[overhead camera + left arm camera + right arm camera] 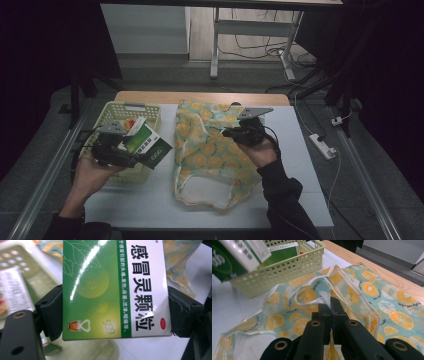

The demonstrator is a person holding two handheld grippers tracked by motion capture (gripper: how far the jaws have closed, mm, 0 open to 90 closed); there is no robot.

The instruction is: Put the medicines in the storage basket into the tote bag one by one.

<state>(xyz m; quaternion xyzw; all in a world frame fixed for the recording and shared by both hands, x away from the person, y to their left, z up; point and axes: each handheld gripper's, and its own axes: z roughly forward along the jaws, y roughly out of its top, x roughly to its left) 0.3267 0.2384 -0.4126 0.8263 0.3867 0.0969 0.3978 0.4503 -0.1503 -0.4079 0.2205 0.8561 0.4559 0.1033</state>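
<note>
My left gripper (134,149) is shut on a green and white medicine box (146,143), held in the air over the right rim of a pale yellow-green basket (116,107). Both pads press the box (115,287) at its sides. A cloth bag (210,150) printed with citrus slices lies flat on the table, handles toward the person. My right gripper (234,132) rests on the bag's upper right part. Its jaws meet on a raised fold of the bag (367,290) near the opening. The right gripper view also has the held box (232,255) at top left.
More boxes lie in the basket (287,270), one of them green (284,252). The white table top (300,165) has a wooden strip (200,97) along its back edge. A power strip (322,146) and cables lie on the floor at the right.
</note>
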